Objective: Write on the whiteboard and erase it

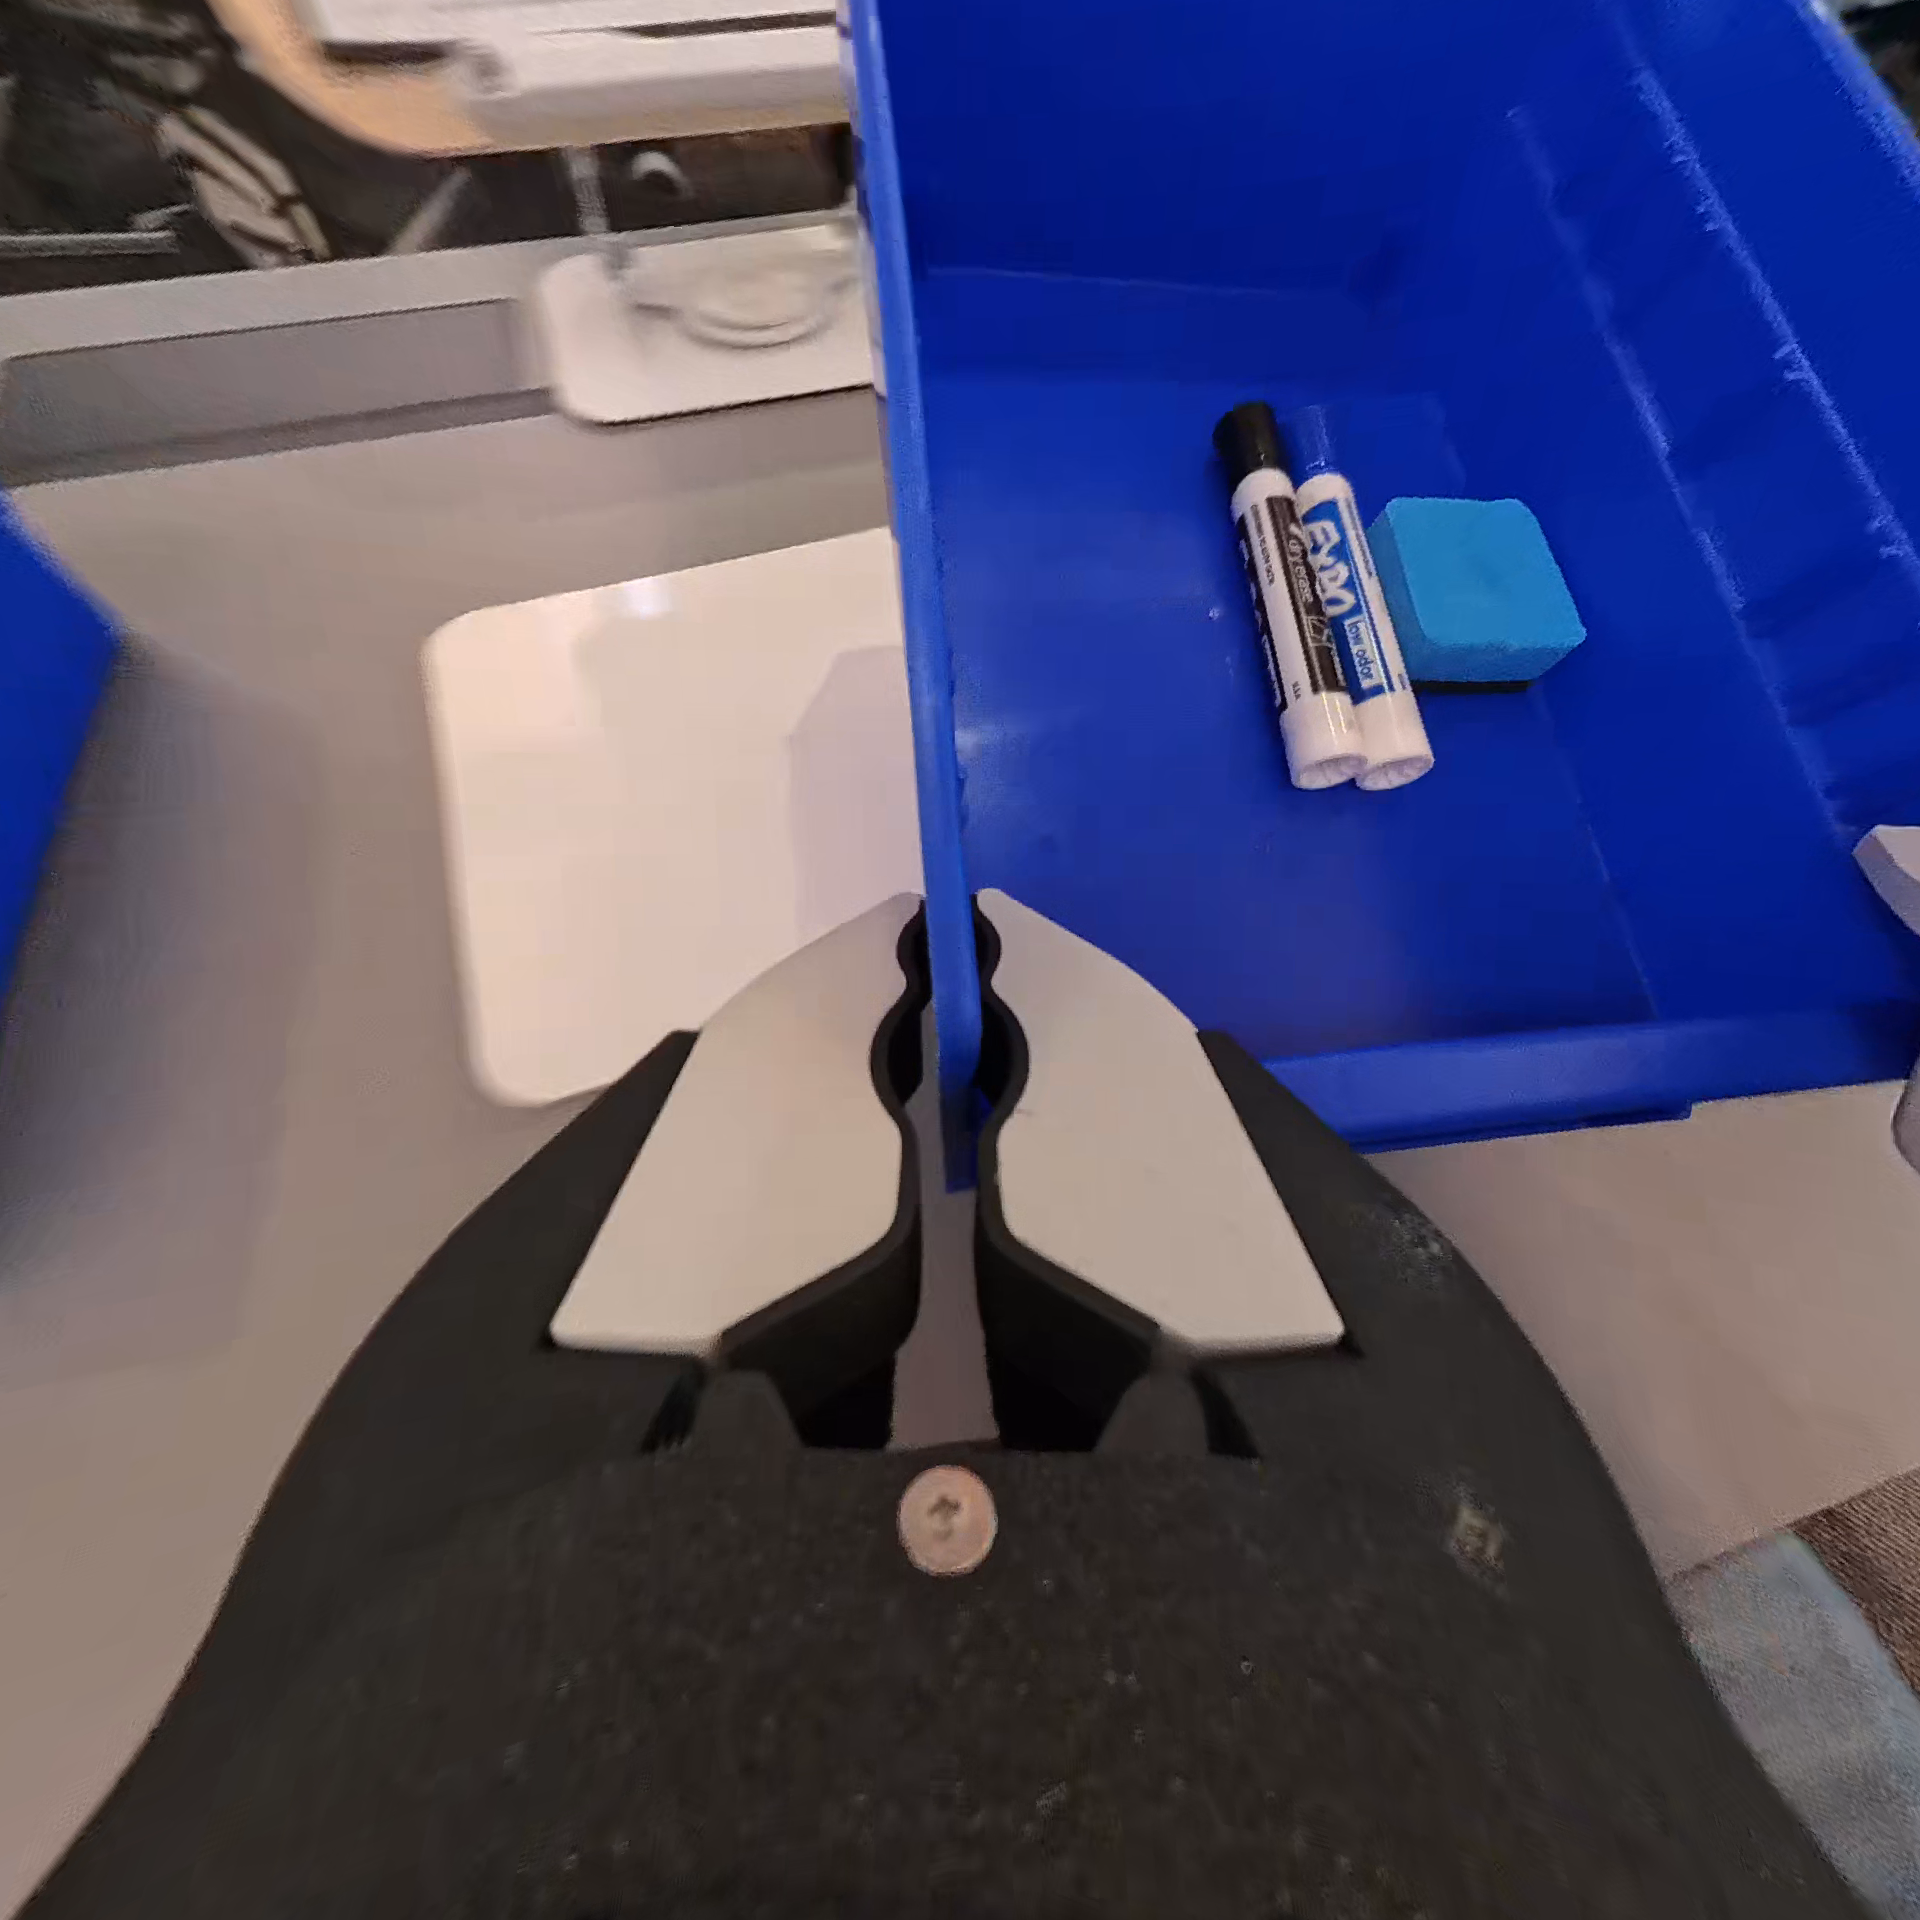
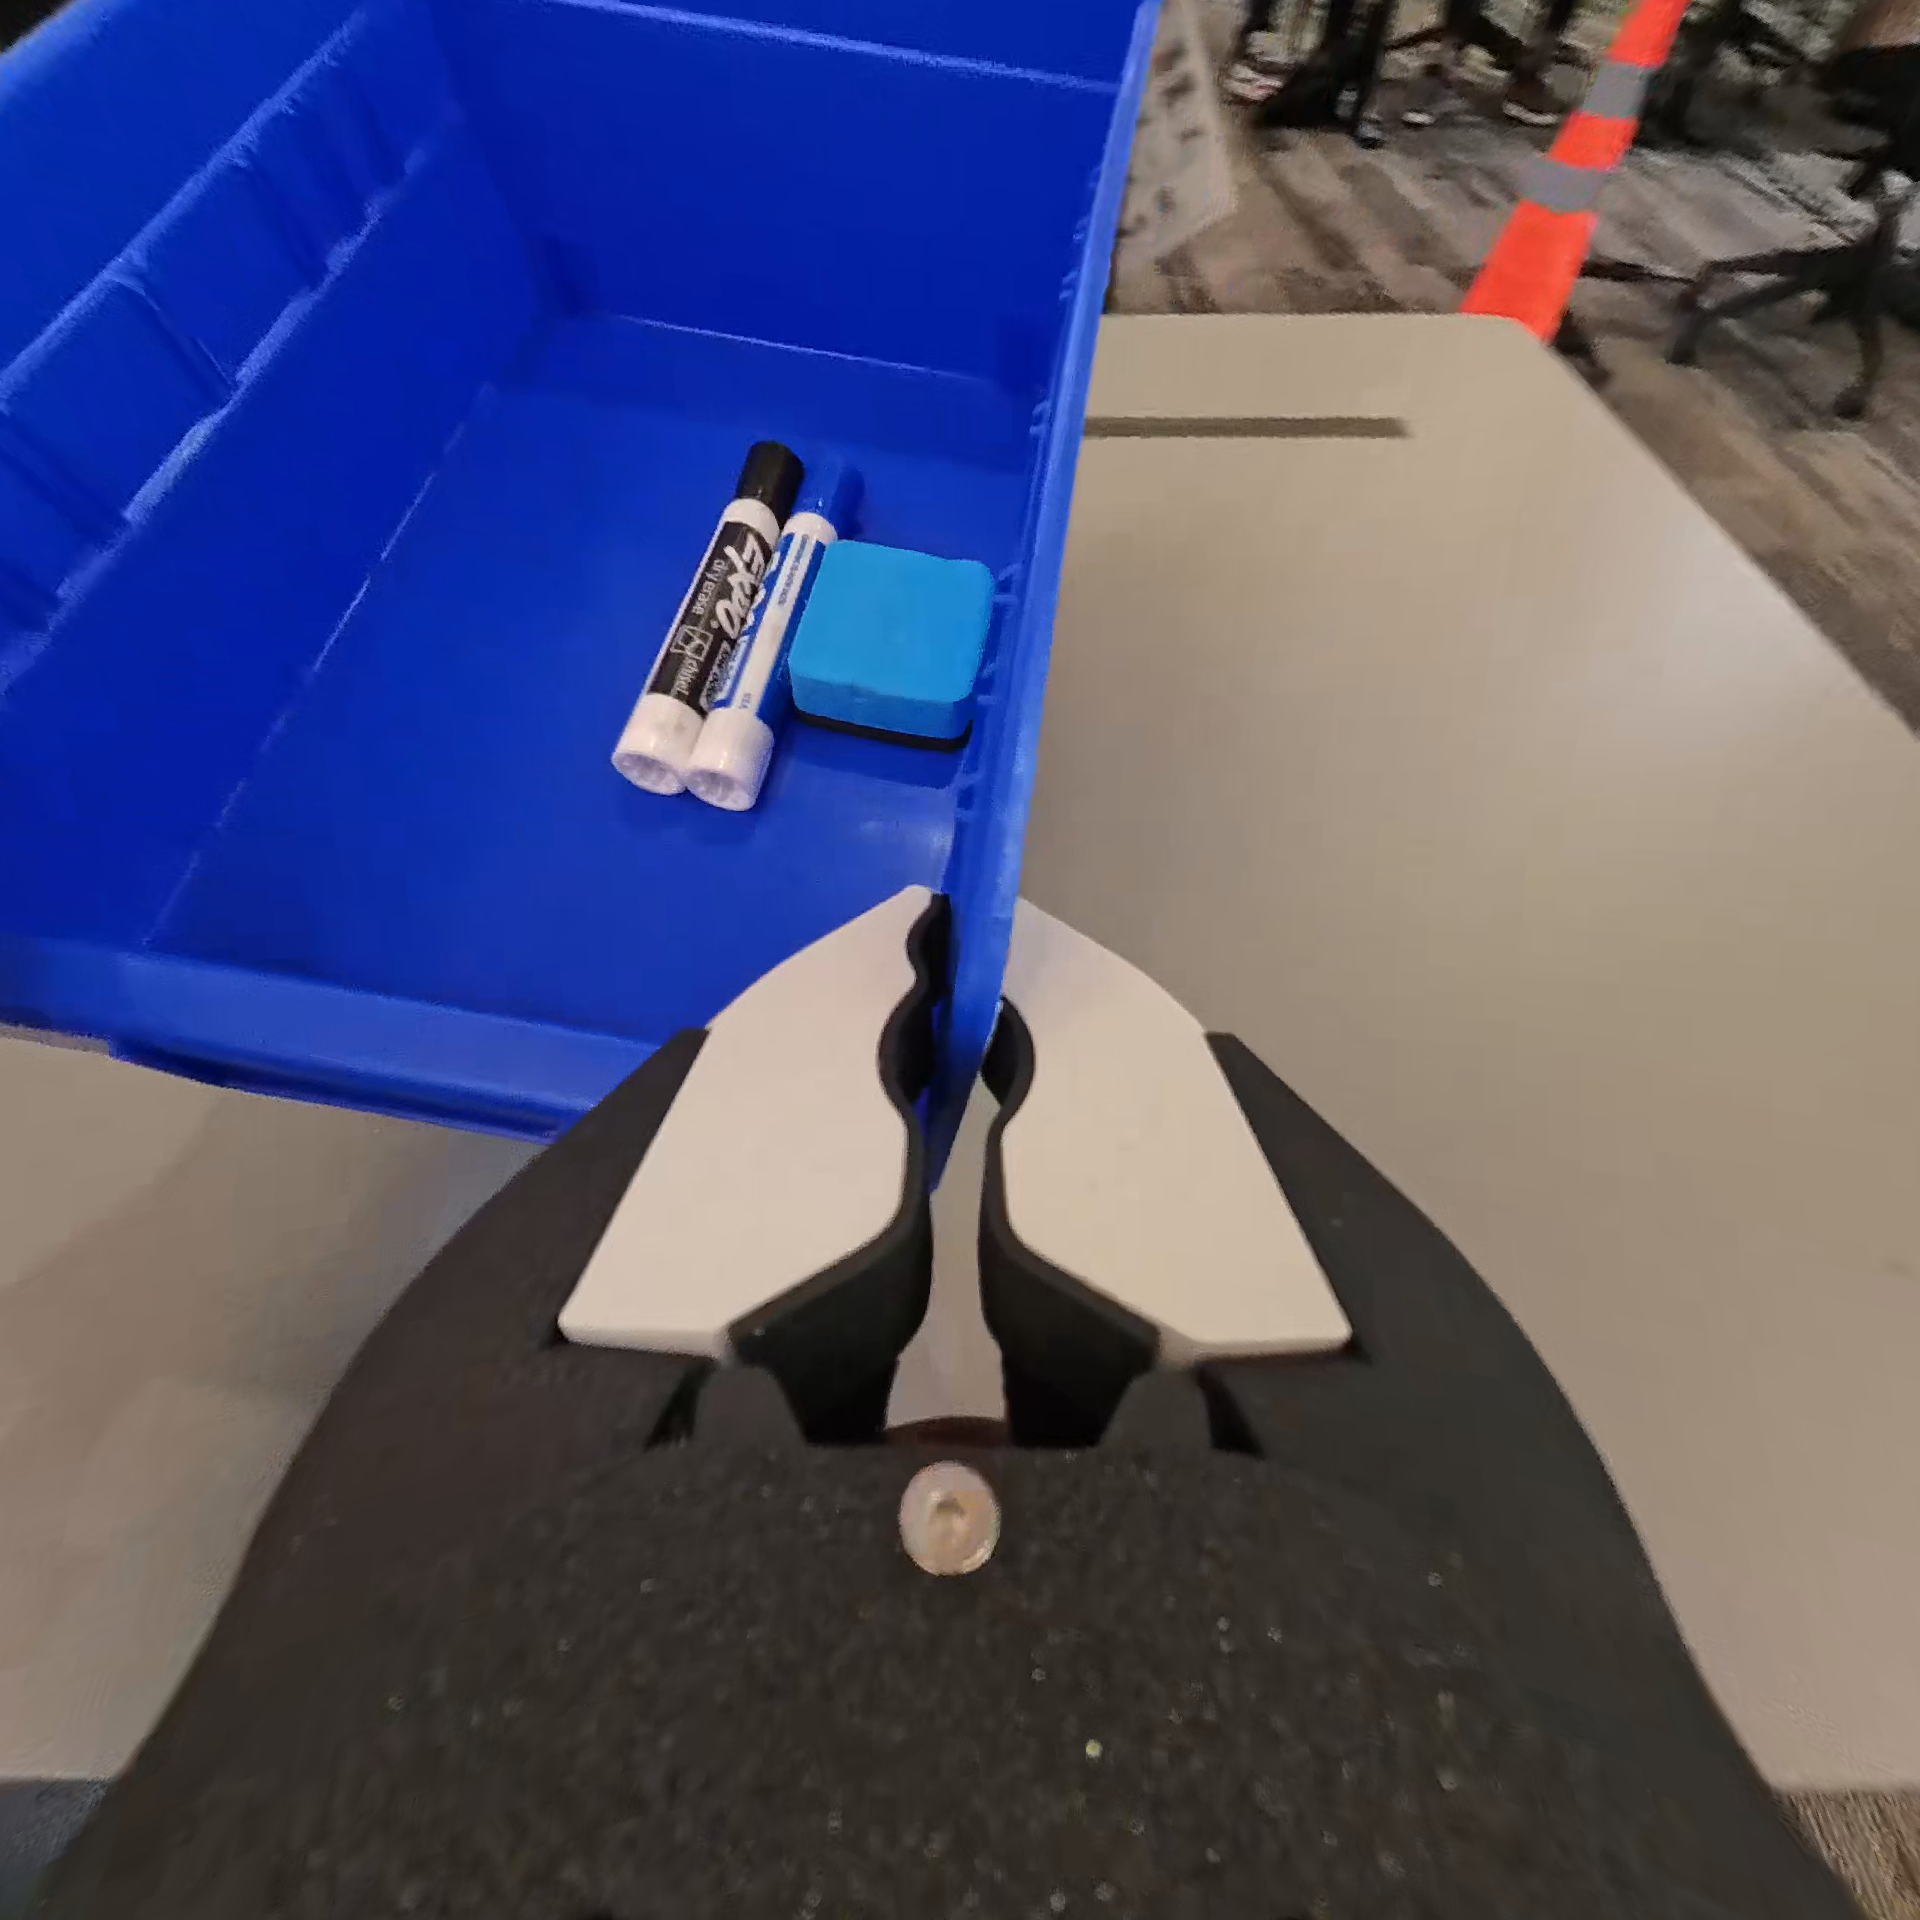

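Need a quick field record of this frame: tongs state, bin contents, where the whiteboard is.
left tongs: shut on the left wall of the blue bin
right tongs: shut on the bin's right wall
bin contents: black-capped marker, blue-capped marker, blue eraser, lying side by side on the floor, eraser next to the right wall
whiteboard: flat on the grey table, left of the bin, blank
task progress: markers capped, nothing written yet

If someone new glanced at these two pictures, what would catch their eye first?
A big blue bin, each side wall clamped by a tool: the left tool and the right tool. On its floor lie two markers side by side, with a blue eraser beside them.
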The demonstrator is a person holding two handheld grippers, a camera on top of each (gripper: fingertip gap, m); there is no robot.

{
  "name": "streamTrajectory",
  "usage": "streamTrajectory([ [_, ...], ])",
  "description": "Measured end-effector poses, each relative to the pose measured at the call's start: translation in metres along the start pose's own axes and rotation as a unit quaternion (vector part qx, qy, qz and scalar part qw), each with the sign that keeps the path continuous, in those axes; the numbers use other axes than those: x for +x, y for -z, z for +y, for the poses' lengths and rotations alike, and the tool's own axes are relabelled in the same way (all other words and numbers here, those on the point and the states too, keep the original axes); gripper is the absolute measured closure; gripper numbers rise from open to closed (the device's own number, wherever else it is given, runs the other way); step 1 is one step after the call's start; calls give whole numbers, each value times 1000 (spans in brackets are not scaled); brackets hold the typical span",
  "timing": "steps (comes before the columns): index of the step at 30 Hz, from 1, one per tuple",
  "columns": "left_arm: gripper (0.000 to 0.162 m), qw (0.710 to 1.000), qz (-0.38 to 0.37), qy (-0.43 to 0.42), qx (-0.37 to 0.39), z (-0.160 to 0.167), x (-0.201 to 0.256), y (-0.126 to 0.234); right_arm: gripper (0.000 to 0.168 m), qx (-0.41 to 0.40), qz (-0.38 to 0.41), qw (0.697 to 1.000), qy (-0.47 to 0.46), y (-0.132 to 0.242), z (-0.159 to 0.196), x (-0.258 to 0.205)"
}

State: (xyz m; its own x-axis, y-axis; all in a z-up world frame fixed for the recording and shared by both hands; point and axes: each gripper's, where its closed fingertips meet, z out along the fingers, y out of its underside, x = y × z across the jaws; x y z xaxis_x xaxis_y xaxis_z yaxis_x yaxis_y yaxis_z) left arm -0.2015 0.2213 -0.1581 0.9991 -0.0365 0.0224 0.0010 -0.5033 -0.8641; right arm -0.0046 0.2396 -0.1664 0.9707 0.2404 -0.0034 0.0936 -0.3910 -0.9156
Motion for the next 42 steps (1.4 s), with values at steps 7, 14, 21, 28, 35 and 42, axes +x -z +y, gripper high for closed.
streamTrajectory([
  [7, 158, 995, -87, 47, -30, 53, -126, 57, 165, -28, -98, 994, 49, -9, 13, -143],
  [14, 158, 988, -117, 80, -68, 112, -178, 76, 165, -64, -147, 984, 77, -16, 53, -211],
  [21, 78, 989, 3, 127, -78, 130, -151, 84, 134, -44, -170, 980, 90, -18, 49, -211],
  [28, 94, 980, -144, 127, 43, 86, -316, 148, 111, 74, -284, 951, 92, 29, -22, -205],
  [35, 124, 986, -133, 98, -40, 67, -467, 72, 115, 117, -431, 888, 109, 92, -35, -269],
  [42, 157, 988, -116, 84, -52, 71, -480, 45, 118, 43, -498, 861, 94, 107, 14, -341],
])
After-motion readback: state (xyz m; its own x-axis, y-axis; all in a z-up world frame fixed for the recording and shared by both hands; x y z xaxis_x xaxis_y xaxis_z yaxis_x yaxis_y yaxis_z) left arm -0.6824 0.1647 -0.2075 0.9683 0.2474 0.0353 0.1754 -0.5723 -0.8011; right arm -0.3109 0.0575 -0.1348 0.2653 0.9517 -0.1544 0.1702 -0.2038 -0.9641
